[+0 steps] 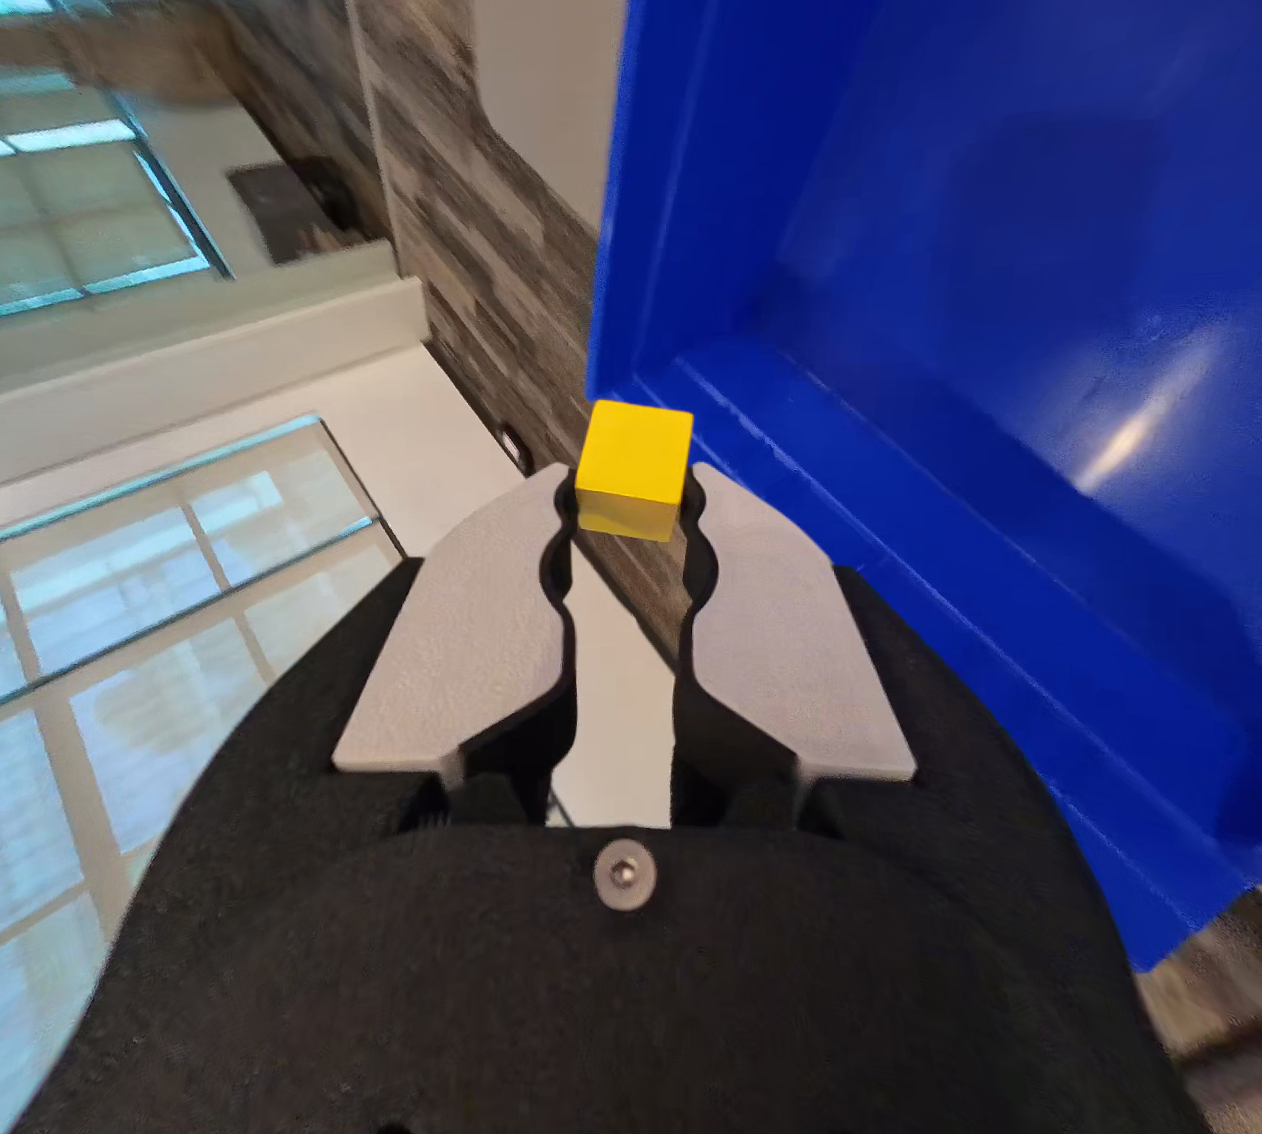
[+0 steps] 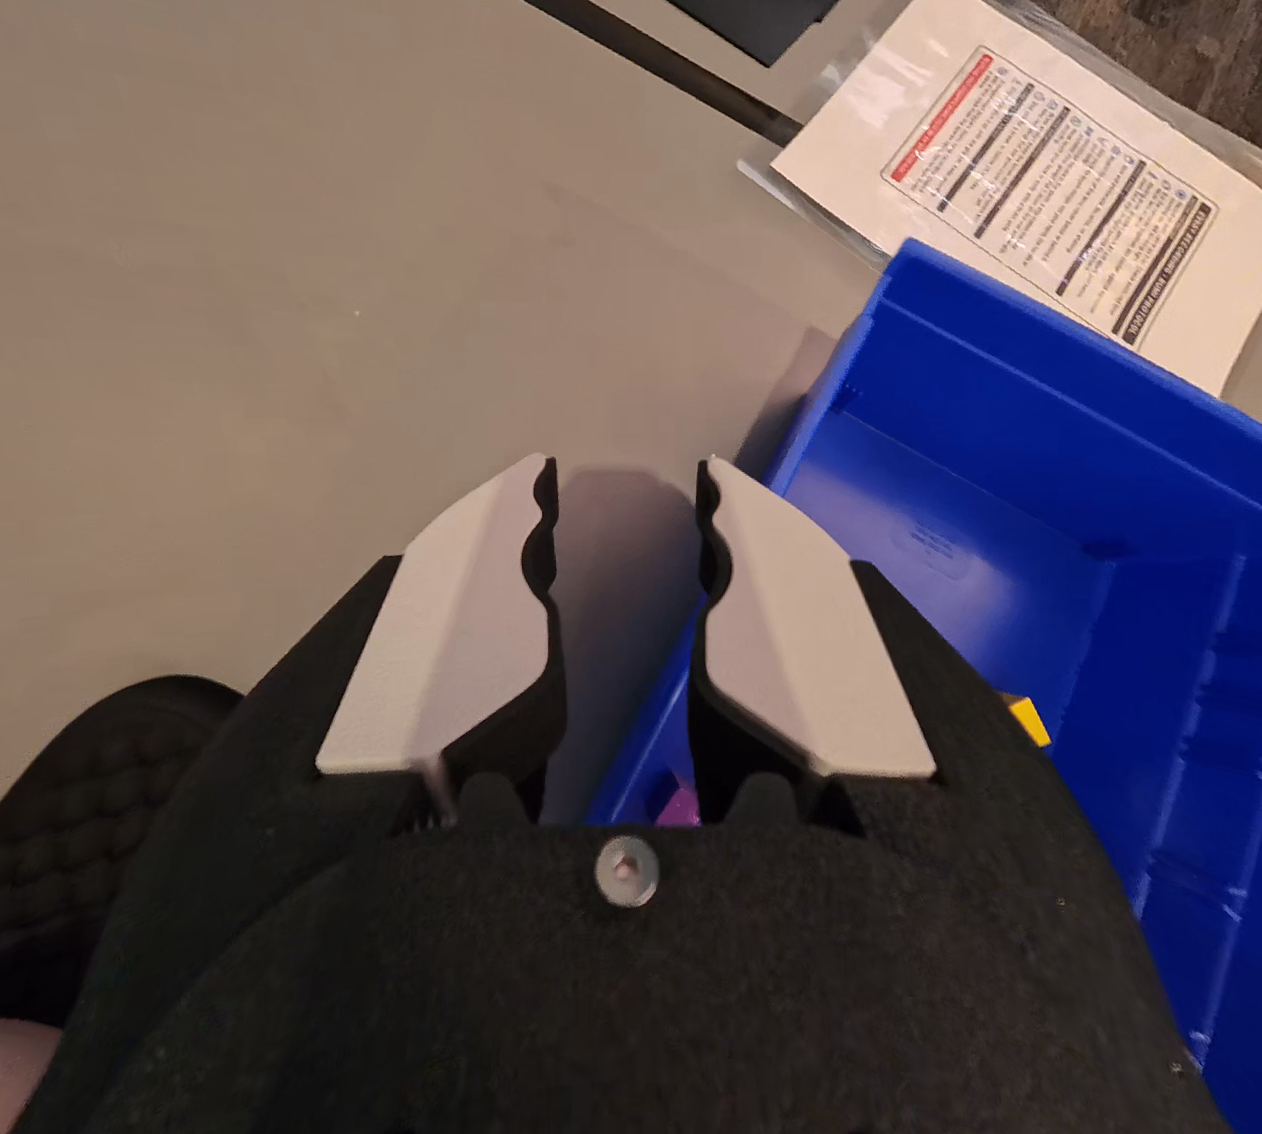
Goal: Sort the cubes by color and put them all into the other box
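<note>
Partly hidden purple cube (image 2: 676, 806) behind right gripper (image 2: 627, 473)

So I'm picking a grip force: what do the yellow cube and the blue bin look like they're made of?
Yellow cube: probably painted wood or hard plastic; satin, opaque, sharp edges, and it shows no dent where the left gripper pinches it. Blue bin: apparently moulded plastic, glossy, with streaky highlights, a stepped rim and ribbed walls. Neither material is certain from looks alone.
</note>
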The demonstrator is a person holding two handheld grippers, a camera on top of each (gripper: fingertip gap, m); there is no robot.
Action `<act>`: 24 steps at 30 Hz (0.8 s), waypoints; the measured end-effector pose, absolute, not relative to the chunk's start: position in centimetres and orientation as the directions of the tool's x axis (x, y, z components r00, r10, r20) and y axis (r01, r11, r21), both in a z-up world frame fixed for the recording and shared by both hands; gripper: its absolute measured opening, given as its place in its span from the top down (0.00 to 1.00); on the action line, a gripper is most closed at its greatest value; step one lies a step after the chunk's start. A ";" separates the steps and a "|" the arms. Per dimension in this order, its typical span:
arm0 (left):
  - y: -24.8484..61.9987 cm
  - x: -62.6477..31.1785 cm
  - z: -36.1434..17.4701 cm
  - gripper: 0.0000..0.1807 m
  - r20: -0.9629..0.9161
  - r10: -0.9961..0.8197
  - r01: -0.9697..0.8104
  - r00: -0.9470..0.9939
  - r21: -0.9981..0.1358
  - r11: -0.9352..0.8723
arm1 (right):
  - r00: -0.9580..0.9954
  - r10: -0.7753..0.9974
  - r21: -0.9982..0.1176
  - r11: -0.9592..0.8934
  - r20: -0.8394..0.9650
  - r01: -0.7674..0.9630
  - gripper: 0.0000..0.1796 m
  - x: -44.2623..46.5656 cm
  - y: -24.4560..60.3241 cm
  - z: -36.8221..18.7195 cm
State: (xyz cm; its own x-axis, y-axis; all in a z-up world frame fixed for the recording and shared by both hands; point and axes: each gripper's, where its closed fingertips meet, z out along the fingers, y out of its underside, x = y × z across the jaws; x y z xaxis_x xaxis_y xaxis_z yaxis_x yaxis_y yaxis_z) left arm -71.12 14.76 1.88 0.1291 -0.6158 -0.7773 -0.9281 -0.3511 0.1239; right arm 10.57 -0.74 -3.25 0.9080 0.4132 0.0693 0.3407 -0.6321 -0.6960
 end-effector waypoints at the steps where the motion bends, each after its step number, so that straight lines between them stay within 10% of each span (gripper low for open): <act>1: 14.4 -69.6 2.8 0.84 -0.791 -0.598 -0.942 0.129 0.091 -0.324 | 0.905 0.422 -0.701 -0.627 0.062 0.340 0.79 10.2 -0.6 -3.1; 13: 10.5 -44.0 6.7 0.84 -0.830 -0.512 -0.953 0.220 -0.295 0.068 | 0.742 0.671 -0.780 -0.467 -0.005 0.417 0.79 0.2 0.7 -0.4; 24: 3.8 -21.6 5.5 0.84 -0.688 -0.667 -0.602 0.287 -0.671 0.434 | 0.492 0.832 -0.872 -0.418 -0.255 0.256 0.71 -13.3 -0.5 4.6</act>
State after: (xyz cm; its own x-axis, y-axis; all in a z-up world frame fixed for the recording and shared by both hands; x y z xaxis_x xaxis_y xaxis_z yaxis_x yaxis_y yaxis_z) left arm -21.59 3.82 5.52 0.2865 -0.6667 -0.6880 -0.6016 0.4337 -0.6708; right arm -13.28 -0.50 4.61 0.4921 0.8325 -0.2547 0.2557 -0.4178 -0.8718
